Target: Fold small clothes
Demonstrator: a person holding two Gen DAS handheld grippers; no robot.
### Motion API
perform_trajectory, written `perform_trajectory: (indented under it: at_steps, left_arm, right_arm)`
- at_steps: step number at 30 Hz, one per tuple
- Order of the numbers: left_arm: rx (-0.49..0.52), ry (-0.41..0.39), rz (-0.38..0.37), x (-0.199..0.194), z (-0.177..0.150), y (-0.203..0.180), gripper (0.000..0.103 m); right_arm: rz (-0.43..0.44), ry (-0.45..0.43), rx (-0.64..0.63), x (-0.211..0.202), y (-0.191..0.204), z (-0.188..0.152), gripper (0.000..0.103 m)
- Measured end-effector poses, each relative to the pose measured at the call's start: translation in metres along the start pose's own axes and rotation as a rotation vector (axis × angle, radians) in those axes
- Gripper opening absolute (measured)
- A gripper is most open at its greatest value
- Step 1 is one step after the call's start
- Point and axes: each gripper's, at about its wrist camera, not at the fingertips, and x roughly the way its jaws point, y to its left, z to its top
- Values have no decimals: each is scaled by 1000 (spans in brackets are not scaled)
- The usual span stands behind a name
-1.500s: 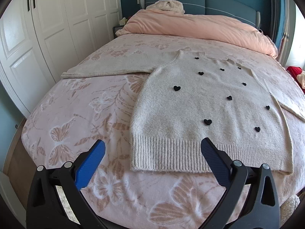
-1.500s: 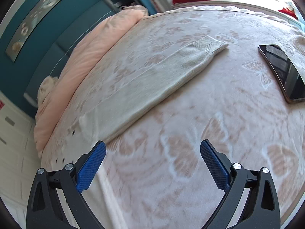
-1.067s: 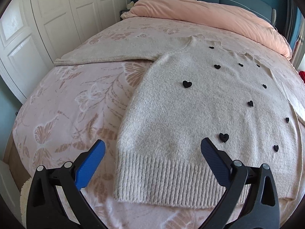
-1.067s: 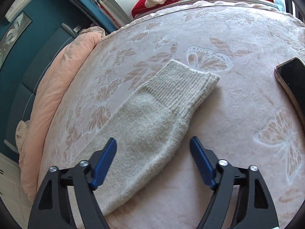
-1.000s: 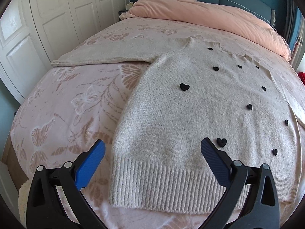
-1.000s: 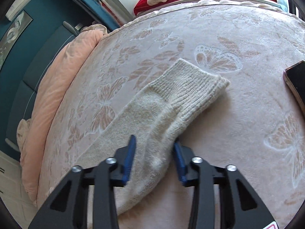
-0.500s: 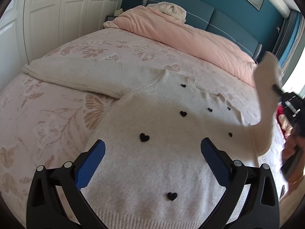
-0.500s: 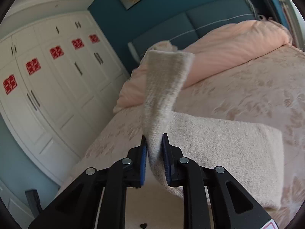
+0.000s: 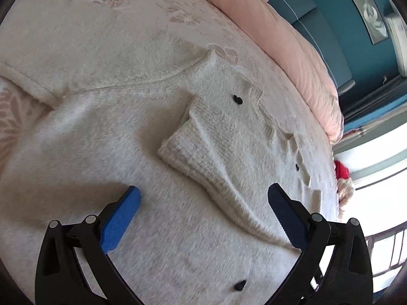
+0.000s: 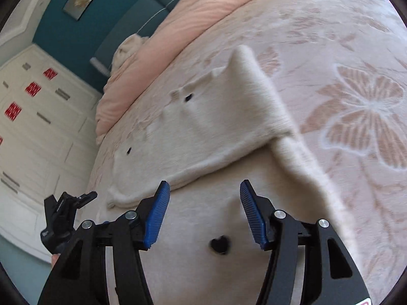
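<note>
A cream knitted sweater (image 9: 106,137) with small black hearts lies flat on the bed. One sleeve (image 9: 203,147) lies folded across its chest, ribbed cuff toward the left. The other sleeve (image 9: 76,50) stretches out to the far left. My left gripper (image 9: 203,203) is open and empty, just above the sweater's body near the folded sleeve. In the right wrist view the folded sleeve (image 10: 203,132) lies ahead of my right gripper (image 10: 203,200), which is open and empty over the sweater (image 10: 208,267). The left gripper (image 10: 66,218) shows at the lower left there.
The bed has a pale pink butterfly-patterned cover (image 10: 361,106). A pink duvet (image 9: 274,33) is heaped at the teal headboard (image 9: 330,25). White wardrobes (image 10: 33,132) stand beside the bed. Red and cream clothes (image 9: 342,178) lie past the far side.
My right gripper, shut on the raised sleeve before, has laid it across the sweater's chest and opened. My left gripper has moved in closer over the sweater.
</note>
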Motion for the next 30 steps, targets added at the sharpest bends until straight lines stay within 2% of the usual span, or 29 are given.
perform_trajectory:
  at_steps: [2,3,4,5,6,7,8,9,11,13,14,15,17,18,19,21,23,25,26,27,28,29,30]
  left_arm:
    - [-64,-26,25,9,6,2,94]
    - [-84,-39,35,11,8,2,85]
    - [-87,-48,41,12,11,-1,60]
    - [-80,-39,42,14,14,-6,44]
    - [-76,-25,45,14,19,-9,15]
    - [-72,-29,48,12,24,-13,11]
    - [-61,-51,38,7,31,-16,9]
    - [-37,-80,-6,-3,37,-23,7]
    - [43,-159,-46,-27,49,-43,7]
    - [114,-232,-60,-47,53,-56,7]
    - [140,-234,-55,-47,52,-55,7]
    - [161,-213,-35,-38,51,-52,7]
    - [181,-133,58,-4,46,-34,7]
    - [178,-86,119,16,41,-20,7]
    - [161,-51,148,30,34,-5,7]
    - [176,-118,85,27,21,10,9]
    - [187,-137,75,25,17,11,9]
    - [181,-139,62,24,18,13,10]
    - [172,-132,52,21,19,15,11]
    - [158,-122,39,14,19,16,15]
    - [143,-118,17,4,19,20,24]
    - [130,-130,7,-11,18,24,31]
    - [120,-153,6,-26,19,34,49]
  right_arm:
    - [6,-15,44,2,-14,13,59]
    - [13,-17,66,6,-18,18,59]
    - [24,-22,91,11,-21,22,59]
    - [38,-24,108,17,-21,26,59]
    - [41,-29,107,22,-18,30,52]
    - [39,-36,92,26,-11,34,17]
    - [39,-52,76,24,-3,38,9]
    - [79,-109,68,15,6,41,8]
    - [141,-224,28,-11,22,45,8]
    - [135,-287,-19,-20,30,46,7]
    - [90,-258,-32,-10,24,44,7]
    - [29,-191,-27,7,12,42,7]
    - [-86,-43,24,44,-19,30,6]
    - [-49,-76,39,40,-24,27,5]
    - [-46,-98,32,32,-20,29,5]
    - [-42,-137,-8,22,-12,28,5]
    - [-113,-58,-30,39,-20,21,5]
    - [-102,-71,-8,32,-20,24,5]
    - [-136,-70,-26,27,-13,23,6]
    - [-172,-85,-52,17,-3,17,11]
    - [-178,-99,-82,8,6,7,20]
    - [-182,-101,-124,-1,17,-6,21]
    - [-191,-96,-174,-6,28,-21,23]
